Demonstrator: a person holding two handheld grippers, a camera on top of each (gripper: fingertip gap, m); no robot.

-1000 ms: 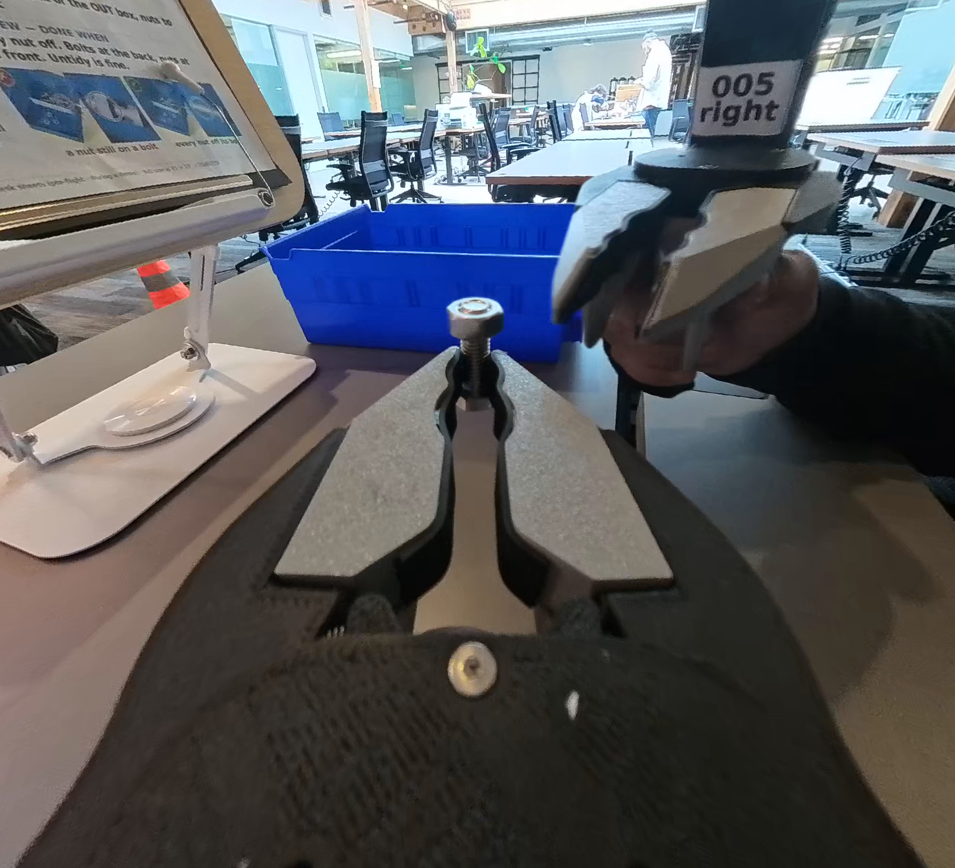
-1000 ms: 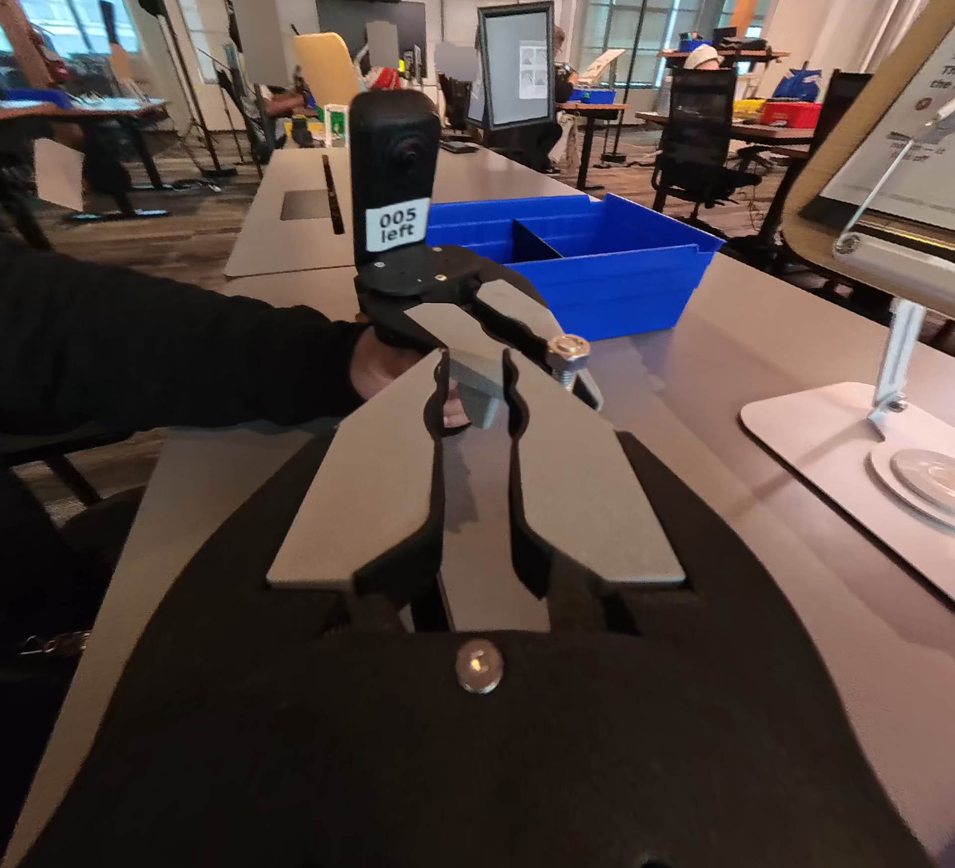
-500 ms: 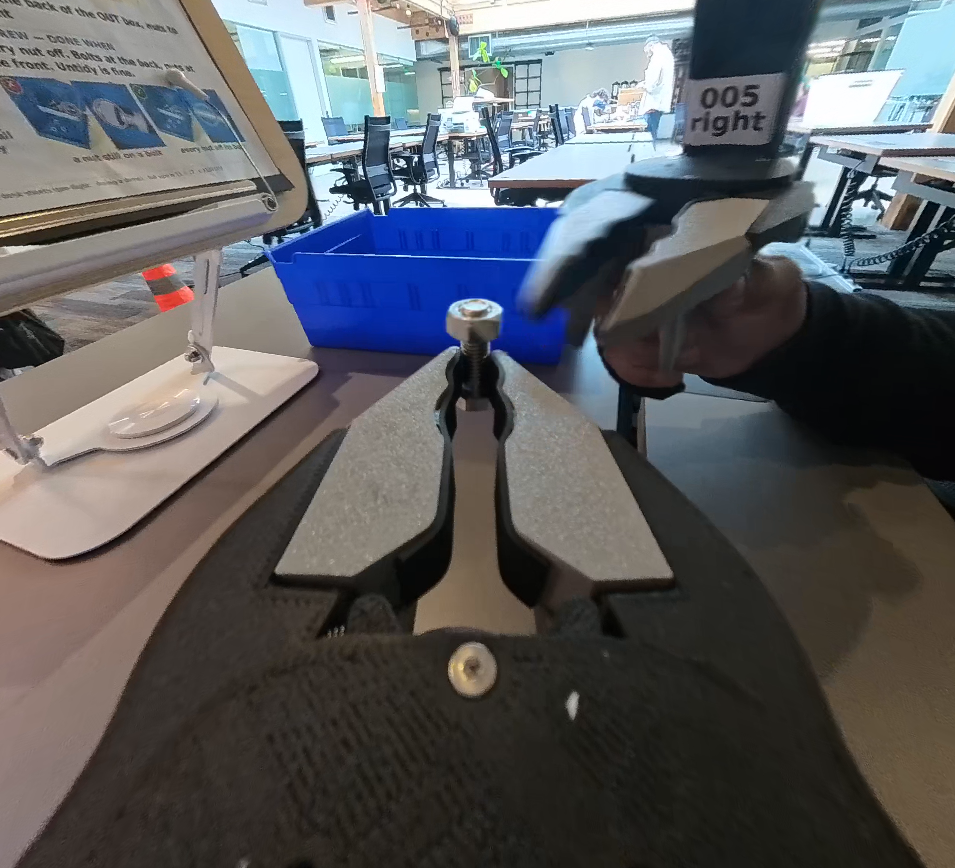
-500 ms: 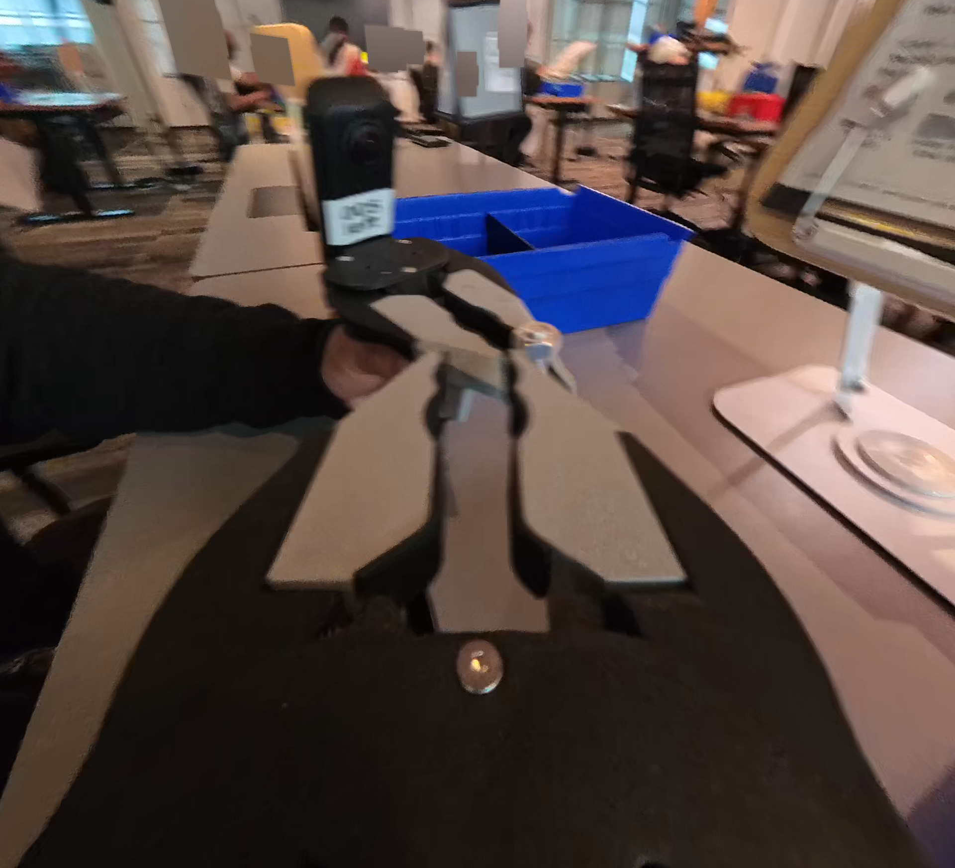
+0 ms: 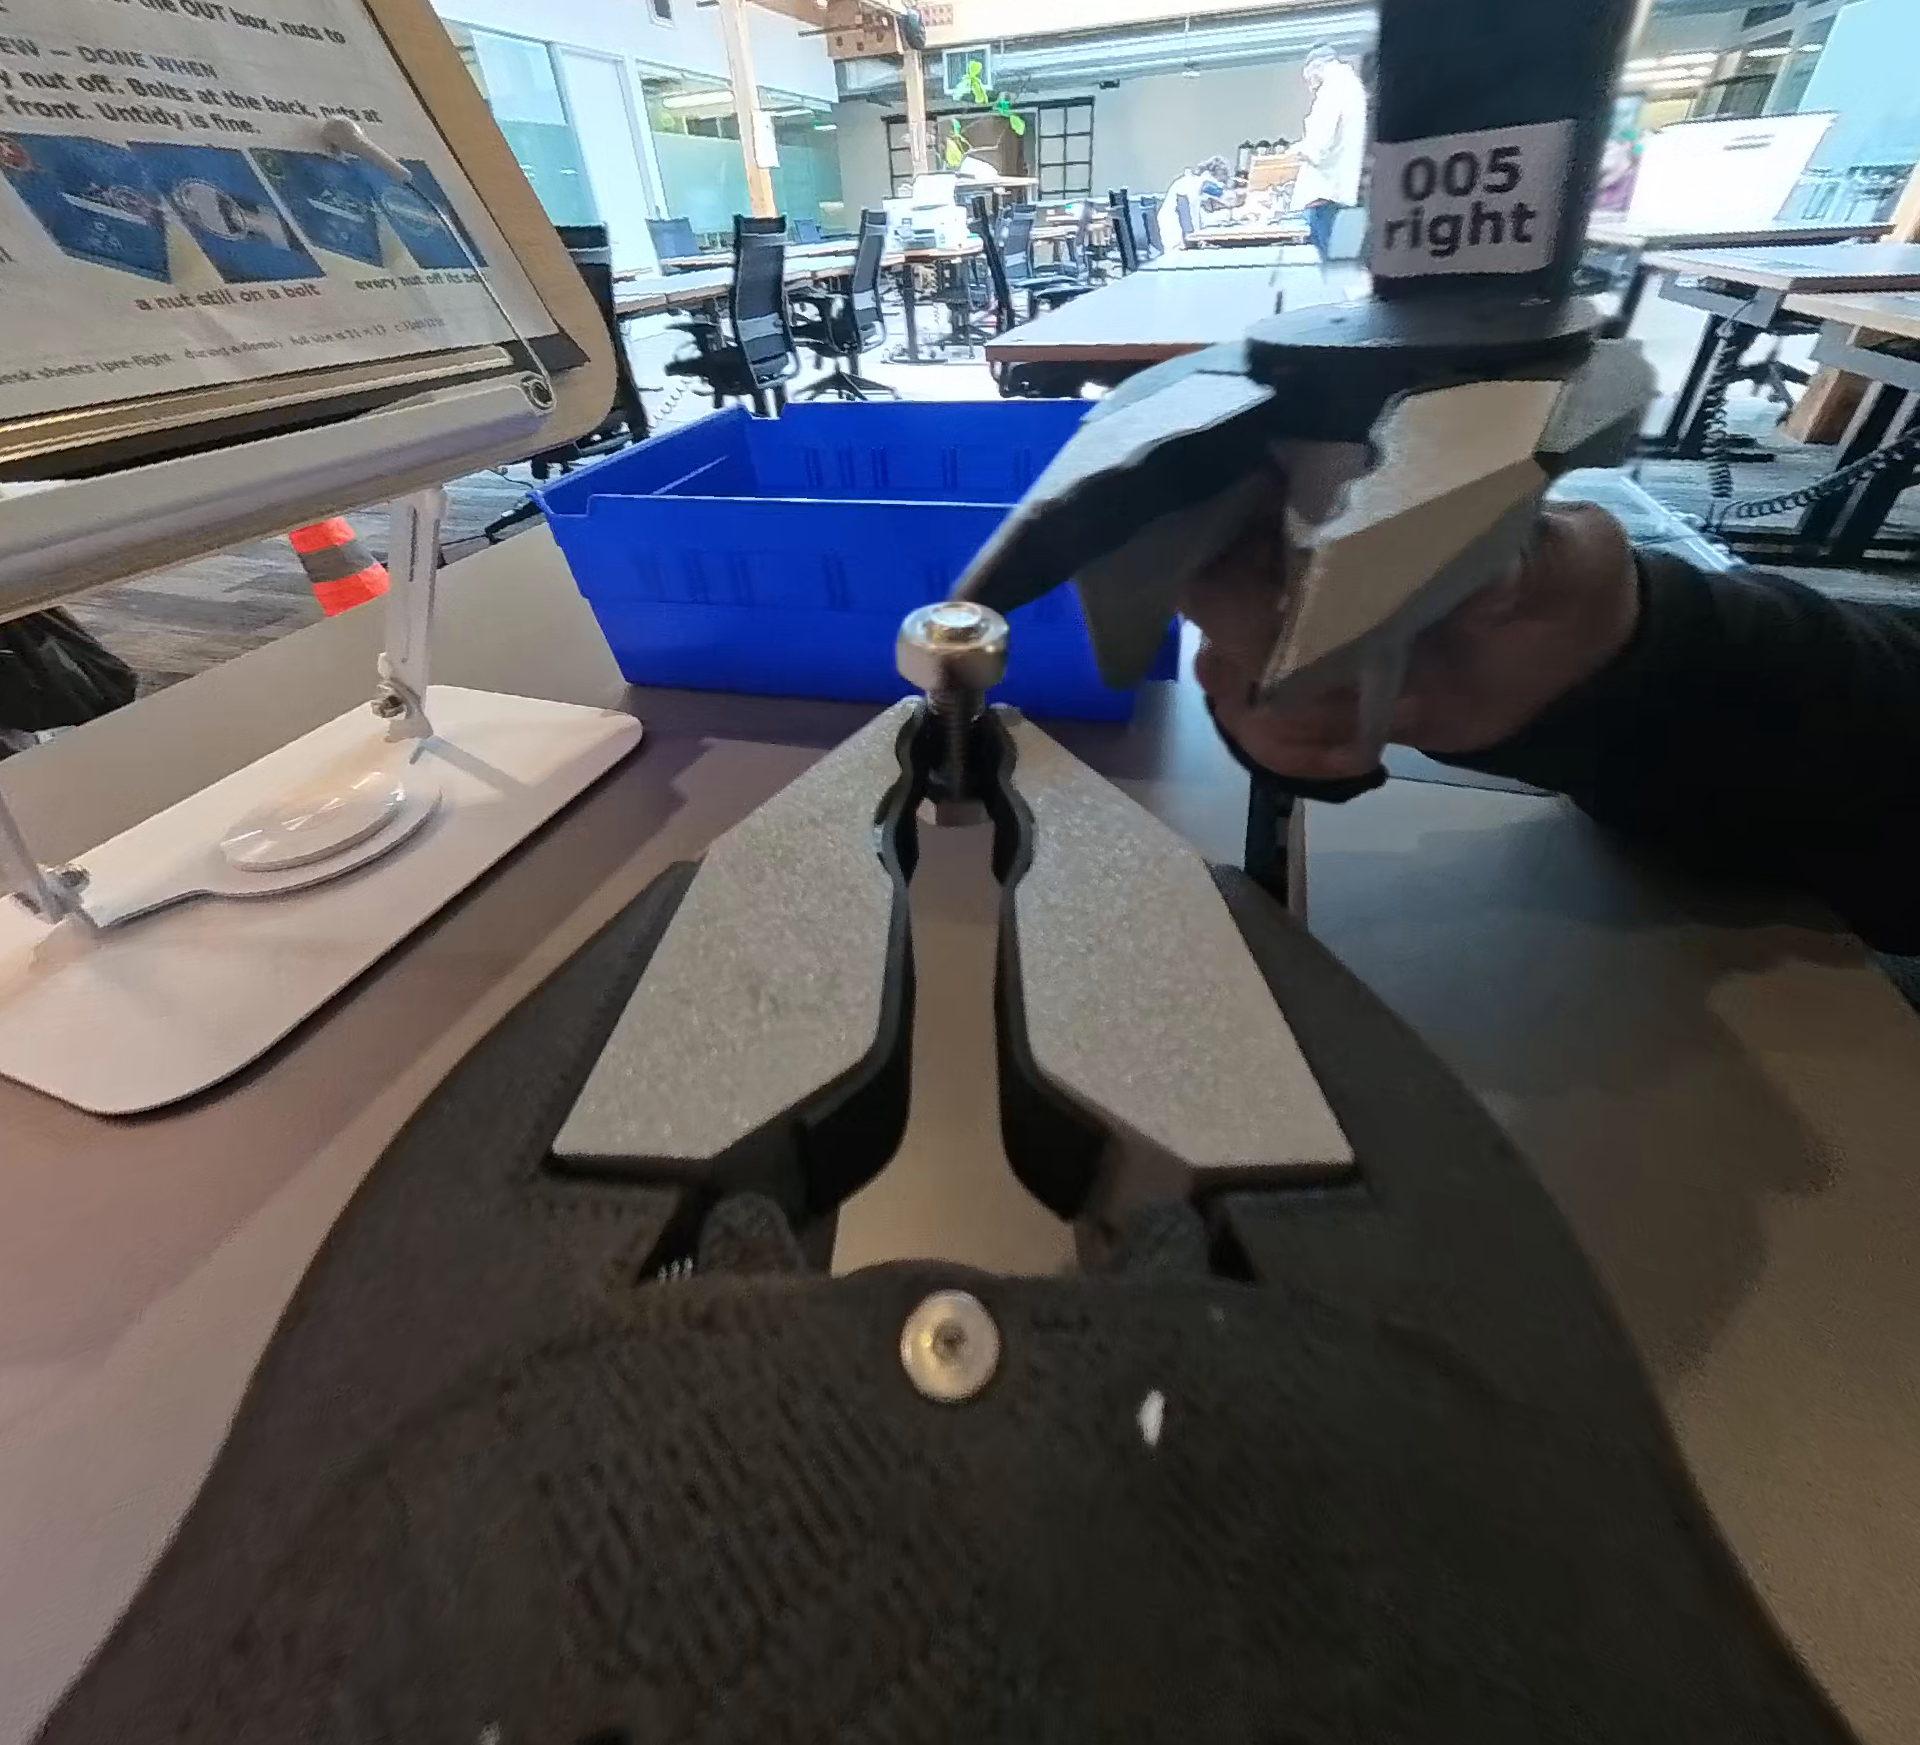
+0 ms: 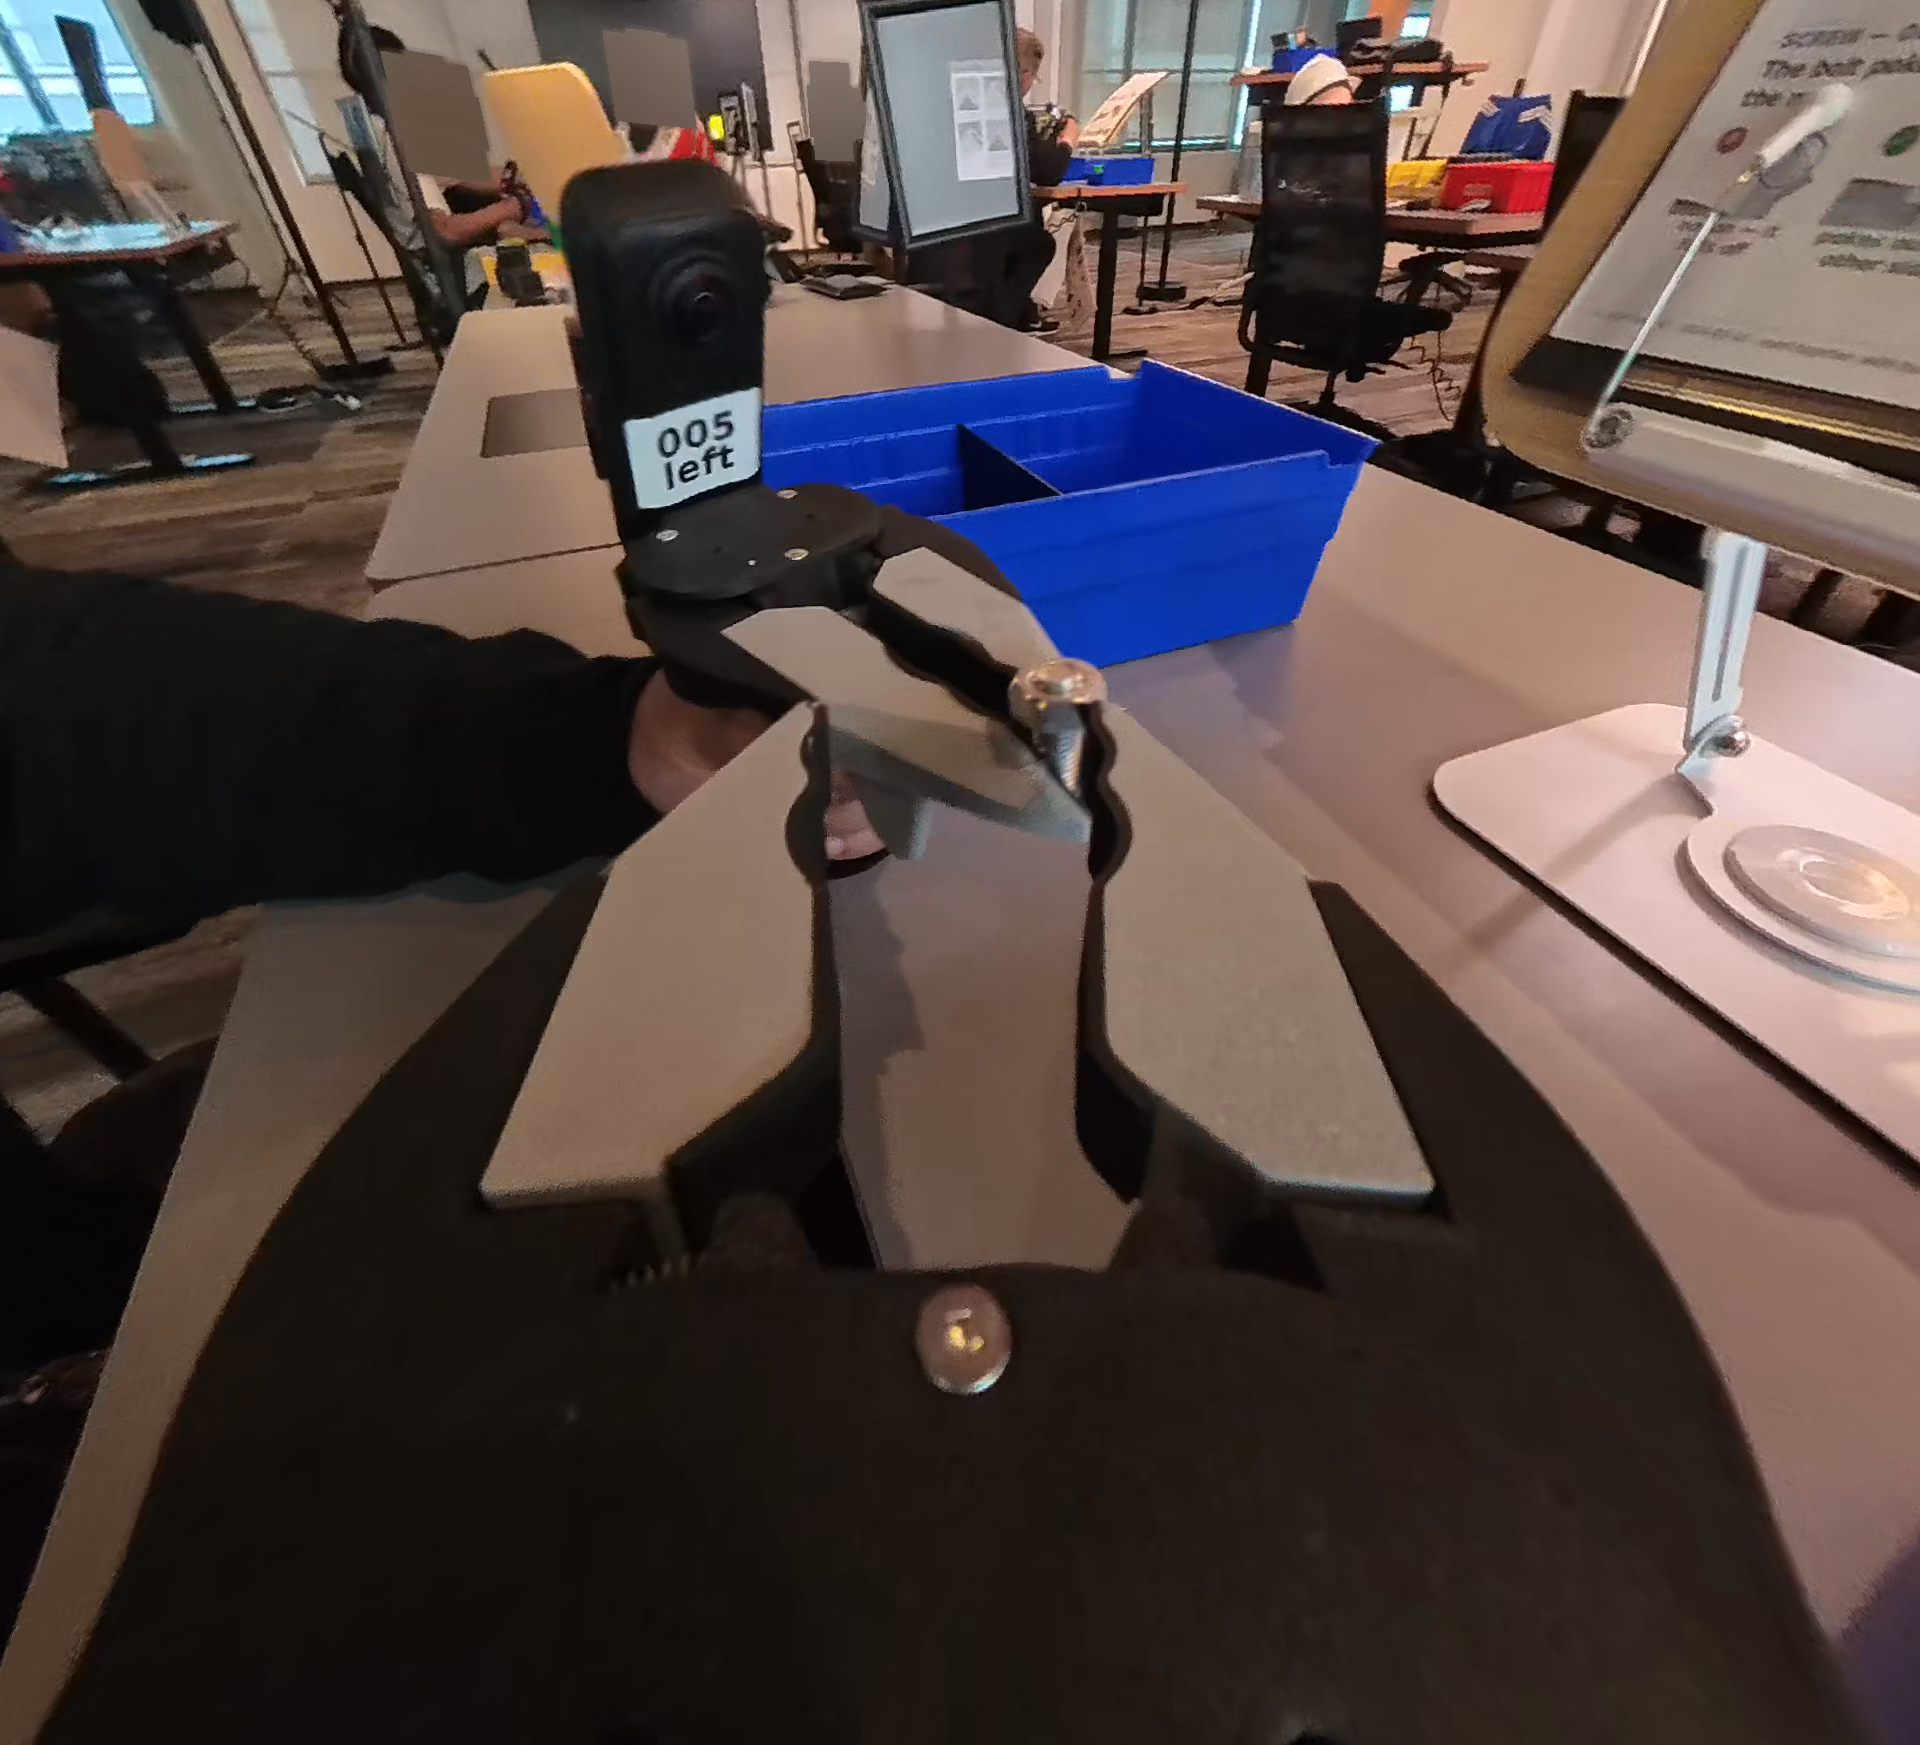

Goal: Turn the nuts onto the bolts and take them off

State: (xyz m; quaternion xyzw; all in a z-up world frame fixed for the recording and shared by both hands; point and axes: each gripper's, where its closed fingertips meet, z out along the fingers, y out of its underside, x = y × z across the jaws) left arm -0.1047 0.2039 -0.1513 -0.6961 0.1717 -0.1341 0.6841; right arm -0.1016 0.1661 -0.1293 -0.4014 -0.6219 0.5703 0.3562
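My left gripper (image 5: 956,760) is shut on the threaded shank of a silver bolt (image 5: 953,656), held upright above the table with its wide metal top up. I cannot tell whether that top is the bolt's head or a nut. My right gripper (image 6: 956,739) is open and empty. In the right wrist view the bolt (image 6: 1058,693) stands between its fingertips, close to the right one, with the left gripper (image 6: 1060,791) behind. In the left wrist view the right gripper (image 5: 1122,646) comes in from the right, one fingertip (image 5: 987,589) just above the bolt's top.
A blue divided bin (image 6: 1143,552) stands on the grey table (image 6: 1351,656) just beyond the grippers; it also shows in the left wrist view (image 5: 831,573). A sheet holder on a white base (image 5: 260,864) stands beside them. Desks, chairs and people are far behind.
My right gripper has moved in toward the bolt and opened wider, so the bolt's top now sits between its fingertips. My left gripper has stayed still, holding the bolt.
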